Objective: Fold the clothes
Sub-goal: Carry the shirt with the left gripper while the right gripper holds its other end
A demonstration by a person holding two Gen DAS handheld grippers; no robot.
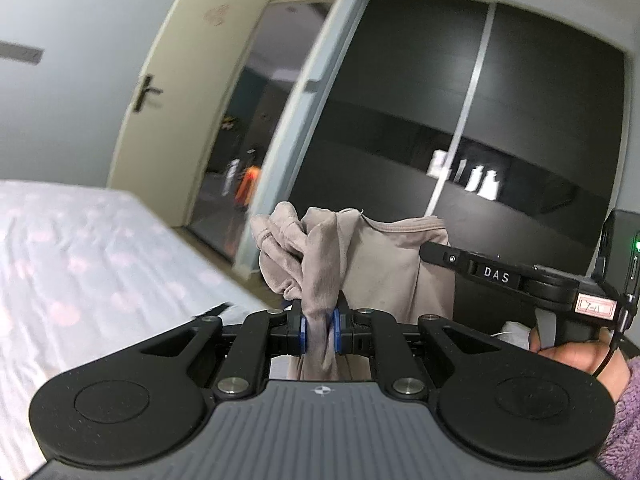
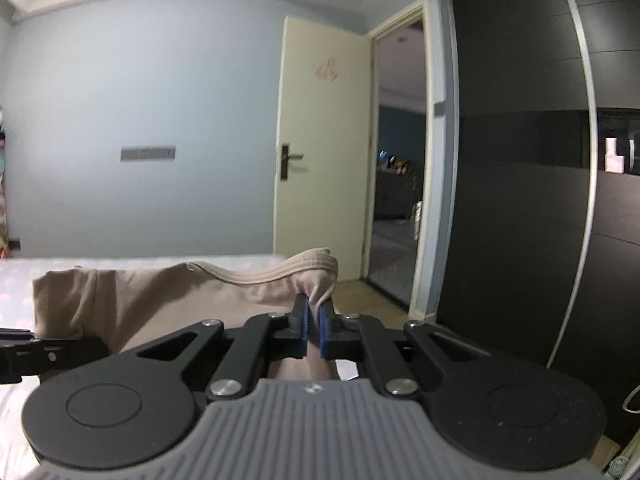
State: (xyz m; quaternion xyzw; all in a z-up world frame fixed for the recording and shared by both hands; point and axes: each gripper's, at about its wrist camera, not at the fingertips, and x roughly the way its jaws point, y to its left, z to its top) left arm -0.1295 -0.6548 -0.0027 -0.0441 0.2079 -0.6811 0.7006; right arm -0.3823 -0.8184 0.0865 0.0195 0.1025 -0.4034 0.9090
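The left gripper (image 1: 319,330) is pinching a bunched fold of the beige garment (image 1: 384,264) between its blue pads, holding it up above the bed (image 1: 80,260). The cloth is stretching rightward to the right gripper (image 2: 315,330), which is squeezing the ribbed hem between pressed-together fingers.

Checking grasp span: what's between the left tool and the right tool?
The beige garment, held taut between them. The right wrist view shows it running from the right tool across to the left tool, both shut on it.
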